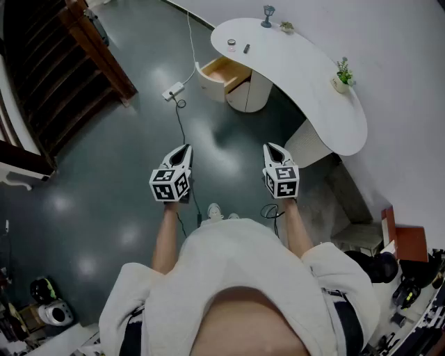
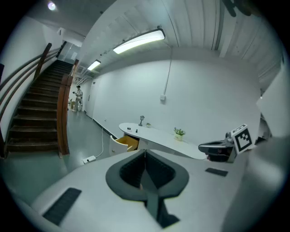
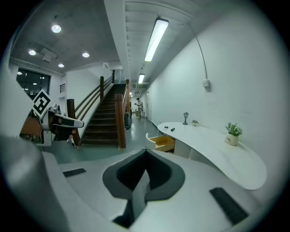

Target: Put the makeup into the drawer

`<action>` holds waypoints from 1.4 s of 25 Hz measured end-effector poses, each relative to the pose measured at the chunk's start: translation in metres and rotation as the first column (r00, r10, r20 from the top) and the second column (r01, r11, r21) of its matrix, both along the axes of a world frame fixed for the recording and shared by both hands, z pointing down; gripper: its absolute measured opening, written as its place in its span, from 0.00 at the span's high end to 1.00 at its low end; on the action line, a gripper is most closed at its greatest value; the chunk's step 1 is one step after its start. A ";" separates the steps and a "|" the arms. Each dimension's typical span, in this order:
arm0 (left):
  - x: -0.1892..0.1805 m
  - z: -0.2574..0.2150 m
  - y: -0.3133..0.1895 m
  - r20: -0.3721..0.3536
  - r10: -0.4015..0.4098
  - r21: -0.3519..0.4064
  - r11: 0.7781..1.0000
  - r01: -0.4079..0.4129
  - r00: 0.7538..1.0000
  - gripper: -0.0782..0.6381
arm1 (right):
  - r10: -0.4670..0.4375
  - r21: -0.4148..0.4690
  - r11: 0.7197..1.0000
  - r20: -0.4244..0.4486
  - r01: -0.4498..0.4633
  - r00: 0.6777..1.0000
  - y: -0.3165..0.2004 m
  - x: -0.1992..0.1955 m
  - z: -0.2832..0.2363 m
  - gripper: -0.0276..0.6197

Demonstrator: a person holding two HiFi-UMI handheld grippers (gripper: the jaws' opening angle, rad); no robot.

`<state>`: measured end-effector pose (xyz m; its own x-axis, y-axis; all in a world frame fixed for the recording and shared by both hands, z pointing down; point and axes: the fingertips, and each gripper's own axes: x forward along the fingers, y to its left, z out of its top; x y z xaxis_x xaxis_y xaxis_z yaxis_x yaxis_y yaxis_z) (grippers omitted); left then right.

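The makeup lies far ahead on the curved white desk (image 1: 313,90): a small round jar (image 1: 231,43) and a dark tube (image 1: 247,48) near its left end. Below them a drawer (image 1: 222,69) with a wooden inside stands pulled out. My left gripper (image 1: 182,149) and right gripper (image 1: 272,147) are held side by side over the floor, well short of the desk, both shut with nothing between the jaws. The drawer (image 2: 124,142) shows beyond the left gripper (image 2: 145,152). Drawer (image 3: 162,142), jar (image 3: 166,127) and tube (image 3: 172,129) lie past the right gripper (image 3: 146,150).
A small lamp figure (image 1: 268,15), a little plant (image 1: 286,27) and a potted plant (image 1: 342,75) stand on the desk. A power strip (image 1: 172,90) with a cable lies on the dark floor. A wooden staircase (image 1: 69,62) rises at the left. A person (image 3: 138,106) stands far down the corridor.
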<state>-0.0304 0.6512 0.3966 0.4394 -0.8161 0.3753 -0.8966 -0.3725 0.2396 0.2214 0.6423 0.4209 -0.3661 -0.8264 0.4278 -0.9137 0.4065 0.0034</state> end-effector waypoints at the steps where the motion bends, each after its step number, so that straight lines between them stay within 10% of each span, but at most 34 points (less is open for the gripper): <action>1: -0.001 0.001 0.000 0.000 0.000 -0.002 1.000 0.000 1.000 0.87 | -0.002 0.000 1.000 -0.001 0.002 1.000 0.000 -0.001 0.001 0.96; 11: 0.003 0.003 0.004 -0.010 -0.003 -0.006 1.000 0.003 1.000 0.87 | -0.019 0.018 1.000 0.031 0.019 0.999 0.002 -0.003 0.002 0.96; 13: 0.006 0.004 0.006 -0.008 -0.006 -0.011 1.000 0.006 1.000 0.87 | -0.059 0.008 0.998 0.067 0.059 0.996 0.003 -0.008 0.003 0.64; 16: 0.011 0.006 0.009 -0.006 -0.012 -0.017 1.000 0.012 1.000 0.87 | -0.089 0.004 0.996 0.082 0.089 0.993 0.004 -0.008 0.007 0.55; 35: 0.023 0.032 -0.074 -0.017 -0.021 -0.038 0.999 0.020 1.000 0.87 | -0.096 -0.025 0.995 0.050 0.097 0.994 -0.079 -0.003 0.037 0.58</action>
